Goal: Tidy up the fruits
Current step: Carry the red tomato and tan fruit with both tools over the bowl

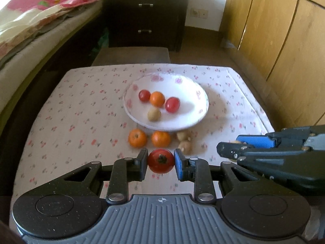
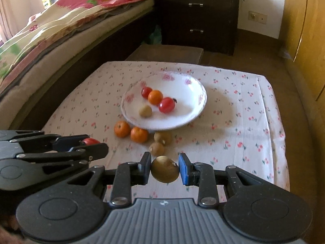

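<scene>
Left tool (image 1: 160,161): clamped on a red tomato (image 1: 160,161), stem facing its own camera; from the right wrist only a red sliver shows. Counter (image 1: 71,105): two oranges (image 1: 137,137), two brown fruits (image 2: 156,148), just before the white plate (image 1: 182,120). Right tool (image 2: 165,171): gripping a brown fruit (image 2: 165,171), barely visible from the left wrist

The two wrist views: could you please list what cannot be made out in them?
- Left wrist view: the right gripper is cut off by the right edge; its own parts hide its load.
- Right wrist view: the tomato in the left gripper is mostly hidden by the jaws.
- Both views: motion blur leaves the brown fruits beside the plate unidentifiable.
- Hands holding the grippers: out of frame.
</scene>
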Motion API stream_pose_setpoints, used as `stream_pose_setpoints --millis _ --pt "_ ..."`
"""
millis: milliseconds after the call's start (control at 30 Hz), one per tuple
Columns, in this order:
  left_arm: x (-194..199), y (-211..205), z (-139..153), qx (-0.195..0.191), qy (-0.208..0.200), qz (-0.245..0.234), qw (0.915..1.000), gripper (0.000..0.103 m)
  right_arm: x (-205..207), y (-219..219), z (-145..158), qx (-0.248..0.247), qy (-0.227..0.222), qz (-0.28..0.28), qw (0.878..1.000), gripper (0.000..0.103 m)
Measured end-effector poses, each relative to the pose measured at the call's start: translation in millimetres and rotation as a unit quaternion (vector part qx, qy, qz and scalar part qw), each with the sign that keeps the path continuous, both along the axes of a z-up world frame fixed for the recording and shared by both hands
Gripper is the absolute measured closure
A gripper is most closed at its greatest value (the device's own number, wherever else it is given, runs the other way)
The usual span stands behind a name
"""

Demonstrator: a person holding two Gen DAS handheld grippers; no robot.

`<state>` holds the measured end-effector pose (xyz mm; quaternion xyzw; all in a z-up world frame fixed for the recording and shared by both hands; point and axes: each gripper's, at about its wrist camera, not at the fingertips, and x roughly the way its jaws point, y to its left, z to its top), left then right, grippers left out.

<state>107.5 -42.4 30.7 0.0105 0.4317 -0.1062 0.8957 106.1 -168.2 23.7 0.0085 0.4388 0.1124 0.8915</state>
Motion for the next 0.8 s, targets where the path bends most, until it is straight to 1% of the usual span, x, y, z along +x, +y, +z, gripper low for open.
stream_pose_setpoints --millis 200,267,400,600,800 --pt "34.0 -0.7 -12.1 -0.015 0.006 0.000 0.9999 0.068 33.9 0.4 -8.6 -0.002 0.008 -0.007 1.000 0.072" --pt "44.0 2.3 -15.5 -0.025 0.009 0.006 0.9996 0.068 43.7 4.6 -12.7 -0.005 0.009 -0.005 1.000 0.072" --pt "61.9 5.9 -22.0 -0.030 0.014 0.015 0.9993 0.068 59.4 6.1 -19.5 -0.005 0.012 -0.005 1.000 0.072" --pt "80.9 3.7 -28.2 -0.036 0.020 0.020 0.9990 0.069 81.8 2.0 -28.1 -0.007 0.017 -0.013 1.000 0.072" --pt "96.4 -0.9 -38.3 -0.029 0.030 0.021 0.9989 0.069 98.5 -0.8 -39.6 -0.004 0.025 -0.017 1.000 0.072"
